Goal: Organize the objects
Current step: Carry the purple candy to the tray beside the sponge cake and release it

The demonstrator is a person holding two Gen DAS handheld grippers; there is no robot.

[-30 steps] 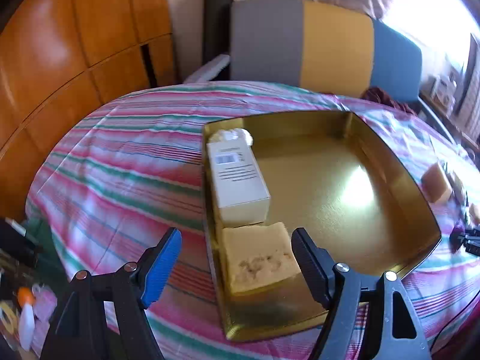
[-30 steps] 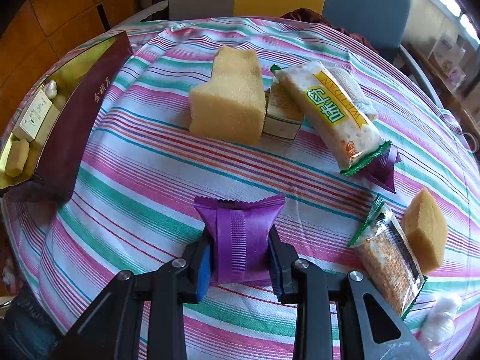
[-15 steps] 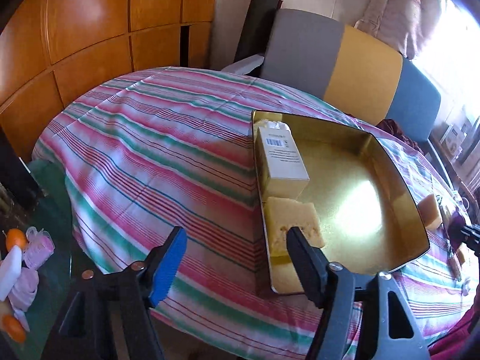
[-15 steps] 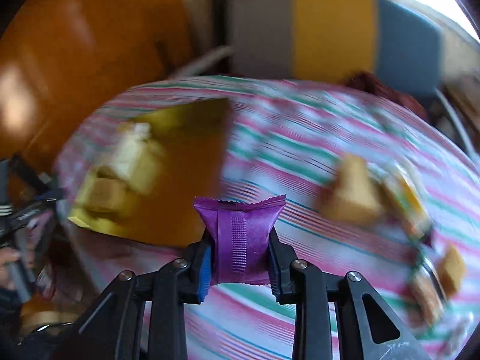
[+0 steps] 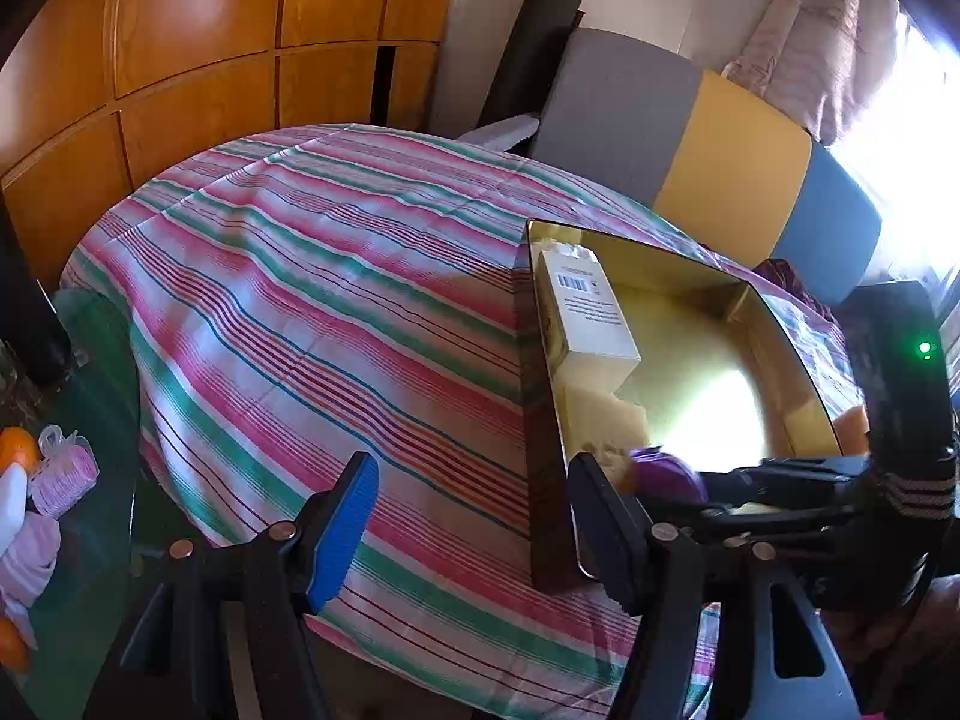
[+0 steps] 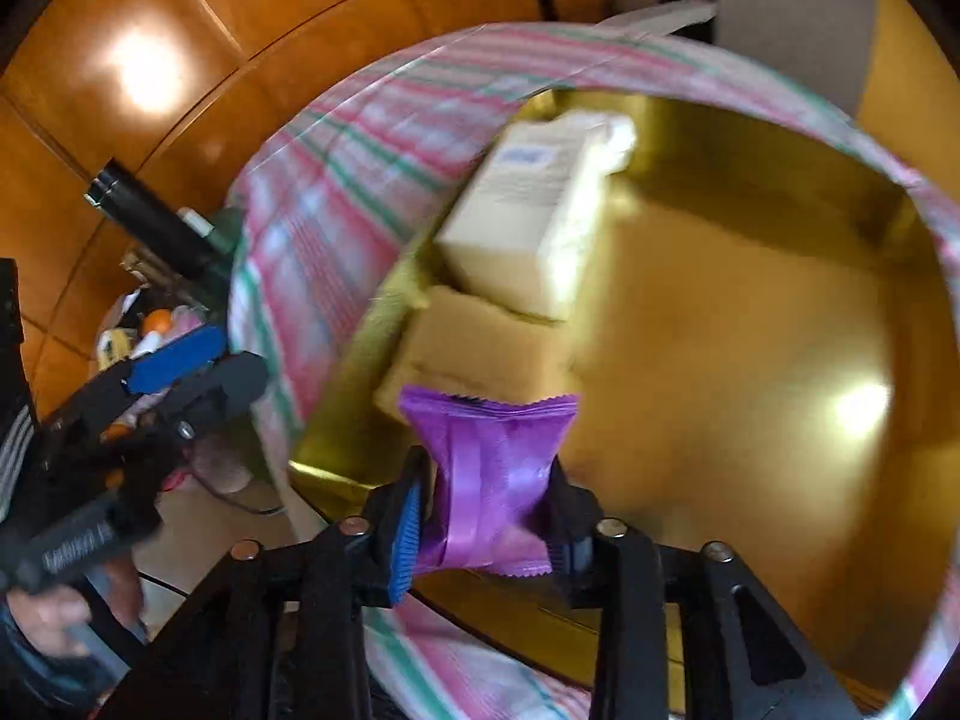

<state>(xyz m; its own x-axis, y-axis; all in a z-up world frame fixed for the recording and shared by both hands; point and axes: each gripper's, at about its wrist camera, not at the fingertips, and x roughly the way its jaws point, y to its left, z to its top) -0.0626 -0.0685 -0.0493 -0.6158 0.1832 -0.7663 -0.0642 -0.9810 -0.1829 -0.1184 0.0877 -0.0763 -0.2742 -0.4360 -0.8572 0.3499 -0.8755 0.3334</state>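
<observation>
My right gripper (image 6: 489, 516) is shut on a purple snack packet (image 6: 489, 474) and holds it over the near edge of the gold tray (image 6: 750, 312). In the tray lie a white carton (image 6: 528, 210) and a yellow sponge block (image 6: 474, 342). In the left wrist view the tray (image 5: 696, 360) holds the carton (image 5: 585, 312) and the sponge (image 5: 597, 414), and the purple packet (image 5: 669, 471) shows at its near end, held by the right gripper. My left gripper (image 5: 474, 516) is open and empty over the table's front edge, left of the tray.
The round table has a striped cloth (image 5: 324, 312). A grey, yellow and blue chair back (image 5: 708, 162) stands behind it. Wooden cabinets (image 5: 198, 54) line the left. Small items (image 5: 42, 480) sit low at the left, beside the table.
My right gripper has carried the purple packet from the striped cloth to the tray's near edge. My left gripper has drawn back and to the left, staying open.
</observation>
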